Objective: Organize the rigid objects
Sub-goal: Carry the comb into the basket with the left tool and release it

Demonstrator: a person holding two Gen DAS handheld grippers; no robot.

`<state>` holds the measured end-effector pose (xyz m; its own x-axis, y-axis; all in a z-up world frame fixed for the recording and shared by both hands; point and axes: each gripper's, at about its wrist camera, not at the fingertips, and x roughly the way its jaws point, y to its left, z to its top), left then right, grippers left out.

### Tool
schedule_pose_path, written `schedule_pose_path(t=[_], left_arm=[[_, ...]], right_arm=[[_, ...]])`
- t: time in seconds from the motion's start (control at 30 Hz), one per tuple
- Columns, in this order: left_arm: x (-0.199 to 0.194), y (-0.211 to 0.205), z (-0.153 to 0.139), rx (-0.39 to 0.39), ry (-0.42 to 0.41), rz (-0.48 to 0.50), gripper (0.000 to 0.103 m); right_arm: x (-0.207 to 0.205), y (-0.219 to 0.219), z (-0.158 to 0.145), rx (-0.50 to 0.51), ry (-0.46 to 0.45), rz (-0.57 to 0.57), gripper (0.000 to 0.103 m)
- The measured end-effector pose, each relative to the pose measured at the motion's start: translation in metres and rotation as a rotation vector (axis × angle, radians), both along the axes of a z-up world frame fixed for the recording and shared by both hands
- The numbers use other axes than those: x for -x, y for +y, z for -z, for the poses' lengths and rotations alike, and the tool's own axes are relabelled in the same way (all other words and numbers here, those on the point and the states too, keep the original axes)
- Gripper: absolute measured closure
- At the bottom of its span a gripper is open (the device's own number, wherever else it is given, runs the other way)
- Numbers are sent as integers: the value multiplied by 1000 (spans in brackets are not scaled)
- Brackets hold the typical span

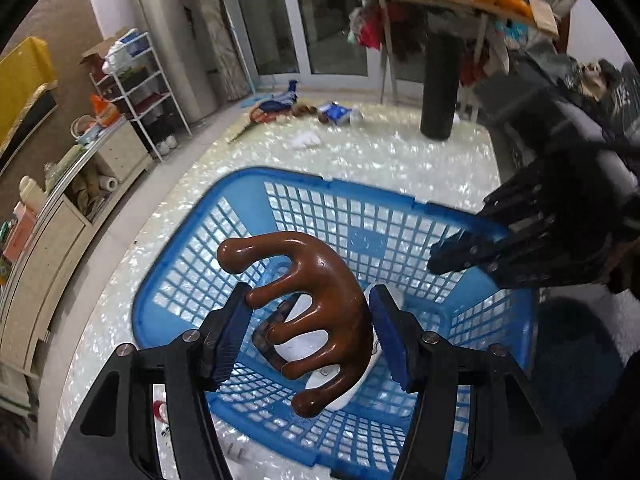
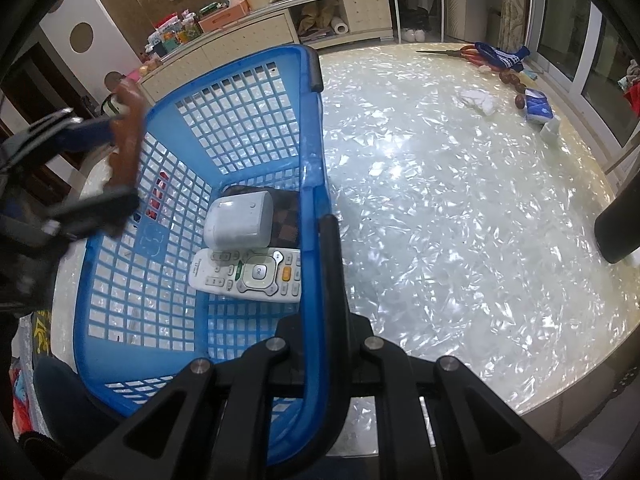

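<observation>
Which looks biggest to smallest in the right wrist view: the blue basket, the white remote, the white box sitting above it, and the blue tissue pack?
1. blue basket
2. white remote and white box: too close in apparent size to rank
3. blue tissue pack, though it lies far from the camera, so it may only look smallest.

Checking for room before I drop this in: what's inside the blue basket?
Blue basket holds a white remote, a white box and a checkered item, mostly hidden underneath.

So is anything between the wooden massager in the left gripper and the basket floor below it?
The white remote and white case lie under the wooden massager held over the blue basket; bare floor remains beside them.
</observation>
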<state>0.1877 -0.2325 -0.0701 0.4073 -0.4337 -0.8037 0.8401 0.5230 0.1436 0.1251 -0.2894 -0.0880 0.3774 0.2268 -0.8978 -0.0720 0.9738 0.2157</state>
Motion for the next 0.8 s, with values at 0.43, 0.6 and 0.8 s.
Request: schedule_pose_path(t=[0.43, 0.6, 0.8], left_arm=[[-1, -28, 46, -172, 80, 190, 39], [-3, -34, 53, -234, 108, 231, 39], [-6, -37, 54, -248, 120, 234, 39]], right_arm=[[1, -1, 0, -20, -7, -1, 95], [1, -1, 0, -24, -9, -1, 95], [1, -1, 0, -25, -10, 0, 95]])
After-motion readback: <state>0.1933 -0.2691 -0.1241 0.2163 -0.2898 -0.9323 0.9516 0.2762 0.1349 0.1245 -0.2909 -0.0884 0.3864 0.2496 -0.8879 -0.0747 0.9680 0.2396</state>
